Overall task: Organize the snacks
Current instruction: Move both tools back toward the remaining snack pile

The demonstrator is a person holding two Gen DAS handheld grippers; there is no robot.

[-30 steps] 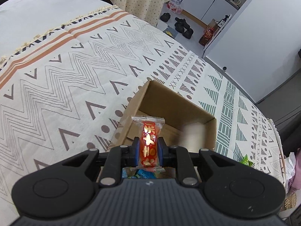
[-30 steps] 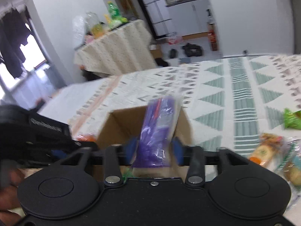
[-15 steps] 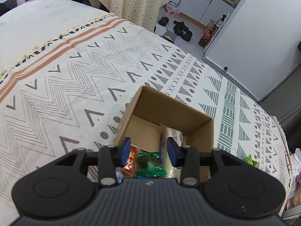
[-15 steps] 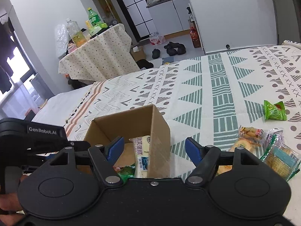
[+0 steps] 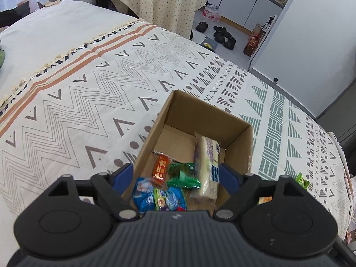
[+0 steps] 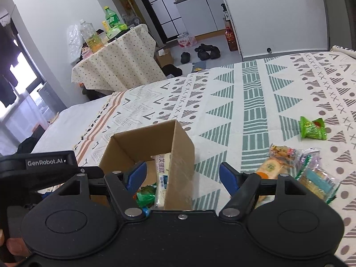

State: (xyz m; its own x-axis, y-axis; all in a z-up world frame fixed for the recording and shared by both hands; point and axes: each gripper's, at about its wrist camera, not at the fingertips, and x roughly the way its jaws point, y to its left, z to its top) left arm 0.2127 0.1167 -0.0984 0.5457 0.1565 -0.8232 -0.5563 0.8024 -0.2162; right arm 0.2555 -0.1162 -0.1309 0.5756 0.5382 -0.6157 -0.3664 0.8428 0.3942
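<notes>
An open cardboard box (image 5: 235, 120) stands on the patterned bedspread. It holds a red snack packet (image 5: 160, 169), a green packet (image 5: 183, 175), blue packets (image 5: 155, 198) and a long pale purple-printed packet (image 5: 207, 166). My left gripper (image 5: 175, 178) hangs open and empty over the box's near edge. My right gripper (image 6: 183, 176) is open and empty above the box's right wall (image 6: 181, 166). Loose snacks lie to the right on the bedspread: a green packet (image 6: 312, 129), an orange cracker packet (image 6: 274, 162) and a clear packet of biscuits (image 6: 316, 178).
The bedspread (image 5: 89, 93) covers the bed. A cloth-draped table with bottles (image 6: 115, 60) stands beyond the bed. Shoes (image 6: 204, 52) lie on the floor by a white wall. My left gripper's body (image 6: 37, 173) shows at the left of the right wrist view.
Both grippers have opened. The red packet left my left gripper and the purple-printed packet left my right gripper; both now lie in the box. Both grippers have lifted back a little.
</notes>
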